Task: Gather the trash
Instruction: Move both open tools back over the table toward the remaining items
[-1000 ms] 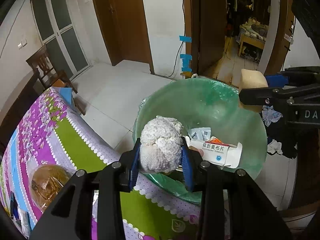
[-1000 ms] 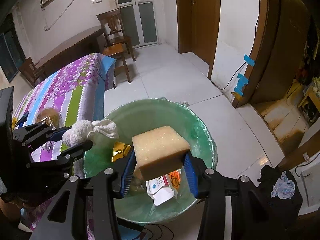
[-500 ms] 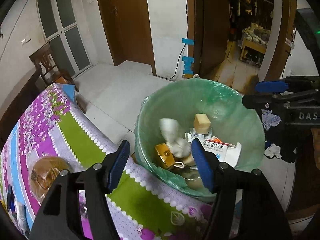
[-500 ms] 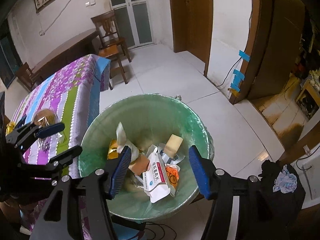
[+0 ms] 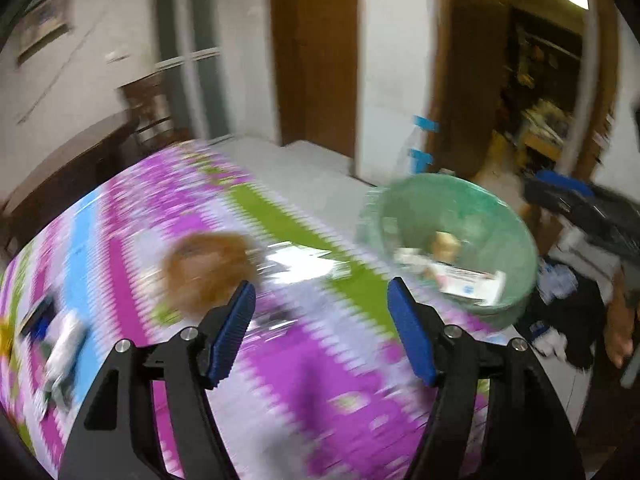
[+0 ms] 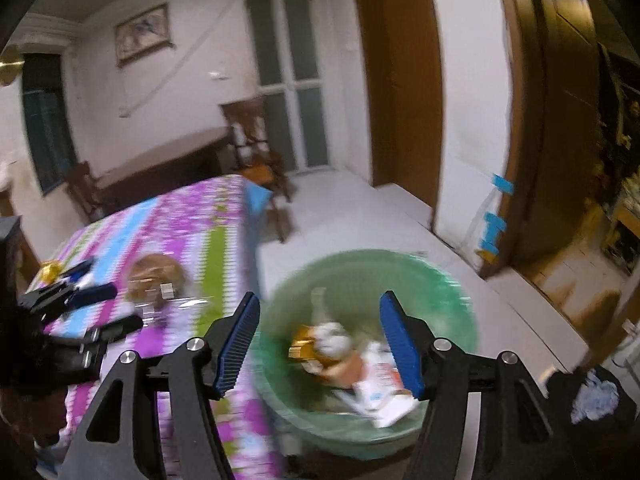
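Observation:
Both views are motion-blurred. The green-lined trash bin [image 5: 516, 240] stands on the floor beside the table and holds trash: a white wad [image 6: 332, 340], a gold wrapper [image 6: 302, 344], a sponge piece [image 5: 444, 242] and a white medicine box [image 5: 468, 286]. My left gripper [image 5: 322, 328] is open and empty over the floral tablecloth [image 5: 304, 396], left of the bin. My right gripper [image 6: 320, 348] is open and empty above the bin [image 6: 460, 304]. A brown bagged item [image 5: 204, 268] and a clear wrapper [image 5: 304, 258] lie on the table.
Small items [image 5: 60, 344] lie at the table's left end, and a gold item [image 6: 50, 270] at its far corner. A wooden chair [image 6: 260, 160] and a dark table [image 6: 160, 164] stand behind. Dark clothes [image 5: 564, 320] lie on the floor right of the bin.
Both grippers let go of their loads, the white wad and the sponge, which fell into the bin. Both then swung left, back toward the table; the left one is over the tablecloth.

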